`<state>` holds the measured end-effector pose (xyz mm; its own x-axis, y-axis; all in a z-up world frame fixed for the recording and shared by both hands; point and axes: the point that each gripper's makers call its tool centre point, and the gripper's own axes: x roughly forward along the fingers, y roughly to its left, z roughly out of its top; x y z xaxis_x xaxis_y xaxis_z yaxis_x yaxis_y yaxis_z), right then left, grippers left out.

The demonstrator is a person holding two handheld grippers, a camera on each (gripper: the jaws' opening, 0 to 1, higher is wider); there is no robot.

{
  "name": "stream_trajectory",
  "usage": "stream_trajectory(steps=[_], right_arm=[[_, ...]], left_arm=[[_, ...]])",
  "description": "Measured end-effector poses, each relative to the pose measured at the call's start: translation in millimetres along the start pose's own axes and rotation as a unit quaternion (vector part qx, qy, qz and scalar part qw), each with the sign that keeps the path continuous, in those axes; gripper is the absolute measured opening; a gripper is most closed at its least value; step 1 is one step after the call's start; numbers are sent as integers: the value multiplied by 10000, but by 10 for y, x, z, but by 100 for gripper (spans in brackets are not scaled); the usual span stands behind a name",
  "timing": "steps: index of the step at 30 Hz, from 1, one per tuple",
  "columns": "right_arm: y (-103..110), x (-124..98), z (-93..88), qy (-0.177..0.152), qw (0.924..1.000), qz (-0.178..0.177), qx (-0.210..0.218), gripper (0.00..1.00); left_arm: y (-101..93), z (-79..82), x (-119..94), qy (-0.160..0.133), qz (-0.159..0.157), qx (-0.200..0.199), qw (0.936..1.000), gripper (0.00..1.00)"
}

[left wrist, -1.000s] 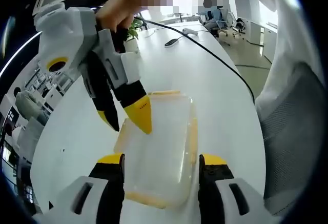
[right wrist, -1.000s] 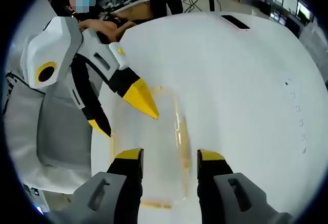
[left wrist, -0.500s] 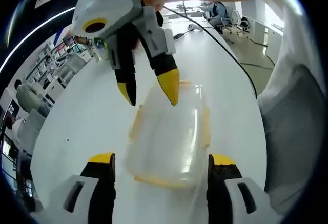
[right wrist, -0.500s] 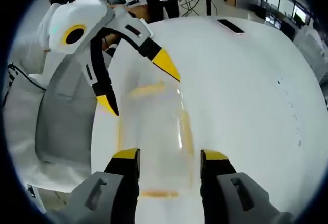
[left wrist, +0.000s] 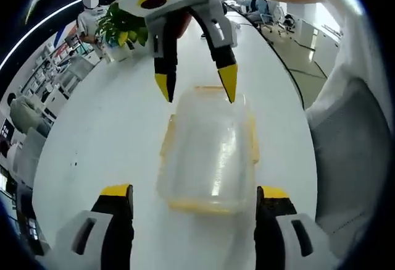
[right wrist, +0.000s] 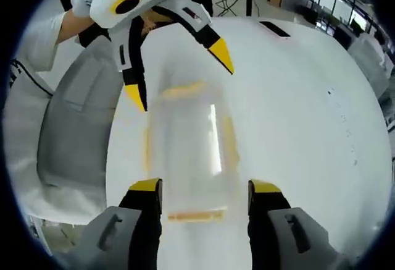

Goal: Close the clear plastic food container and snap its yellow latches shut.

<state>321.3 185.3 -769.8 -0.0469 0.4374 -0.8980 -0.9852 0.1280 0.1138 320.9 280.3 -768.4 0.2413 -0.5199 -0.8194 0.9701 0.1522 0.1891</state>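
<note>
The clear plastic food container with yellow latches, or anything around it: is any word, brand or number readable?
None can be read.
The clear plastic food container shows no print.
Small dark marks on the white table are too small to read.

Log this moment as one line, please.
clear plastic food container with yellow latches: lid on, white table | left gripper: open | right gripper: open, both at opposite ends

A long, glossy white counter (left wrist: 99, 140) stretches away. At its far end stands a leafy green potted plant (left wrist: 121, 28). A flat dark rectangular device (right wrist: 272, 29) lies on the counter's far side. Office chairs (left wrist: 271, 20) stand beyond.
</note>
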Motion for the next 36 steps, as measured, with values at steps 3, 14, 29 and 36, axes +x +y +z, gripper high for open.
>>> stream_trajectory(steps=[3, 14, 29, 36], right_arm=[[33, 8, -44, 37, 10000, 8, -6, 54], [116, 65, -125, 139, 9998, 36, -120, 62], [169, 150, -220, 435, 9979, -25, -489, 70], [114, 142, -230, 408, 9978, -110, -517, 69]], left_arm=[[-25, -12, 42, 90, -100, 58, 9999, 80], [-85, 12, 174, 145, -298, 200, 9993, 86], [-136, -13, 289, 267, -471, 318, 9980, 83], [-152, -23, 295, 301, -532, 264, 9978, 75]])
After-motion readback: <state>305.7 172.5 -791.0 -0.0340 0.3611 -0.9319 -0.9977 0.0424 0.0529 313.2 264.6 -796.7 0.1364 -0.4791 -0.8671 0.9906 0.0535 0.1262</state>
